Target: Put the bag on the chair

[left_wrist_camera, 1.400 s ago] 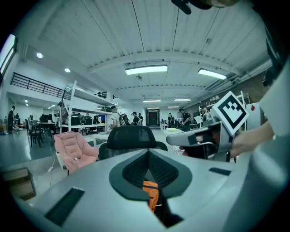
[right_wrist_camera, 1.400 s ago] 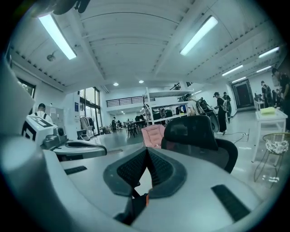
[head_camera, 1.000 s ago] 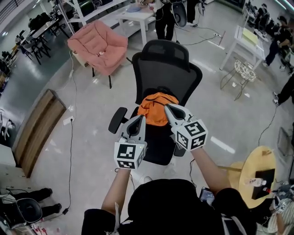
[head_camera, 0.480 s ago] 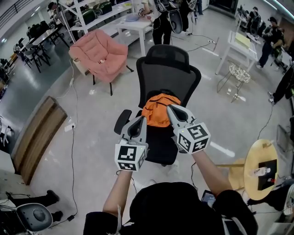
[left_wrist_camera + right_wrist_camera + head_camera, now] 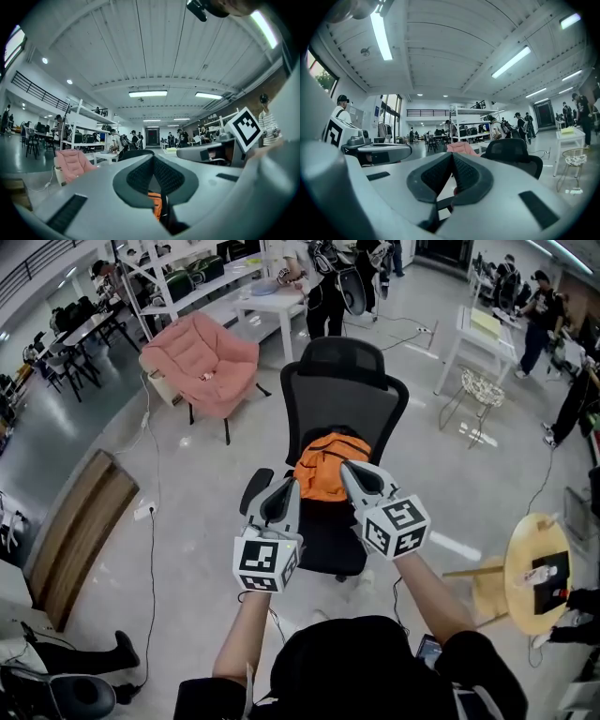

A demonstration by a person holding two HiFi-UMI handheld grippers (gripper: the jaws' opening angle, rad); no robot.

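An orange bag (image 5: 322,465) lies on the seat of a black mesh office chair (image 5: 343,395), leaning against its backrest. Both grippers hover side by side in front of the seat, apart from the bag. My left gripper (image 5: 281,489) is shut and holds nothing; it points at the chair's left armrest side. My right gripper (image 5: 351,471) is also shut and empty, its tip near the bag's lower right edge. In the left gripper view the pads (image 5: 140,176) meet, and a strip of the orange bag (image 5: 153,207) shows below them. The right gripper view shows closed pads (image 5: 464,176) and the chair (image 5: 513,152) beyond.
A pink armchair (image 5: 202,352) stands at the back left, a white table (image 5: 277,298) behind the chair. A round wooden table (image 5: 532,570) is at the right, a wooden board (image 5: 80,519) at the left. Cables (image 5: 150,549) run over the floor. People stand at the back.
Both grippers stay shut and almost still in front of the chair. The view has shifted slightly, so the chair sits a little higher. The bag has not moved.
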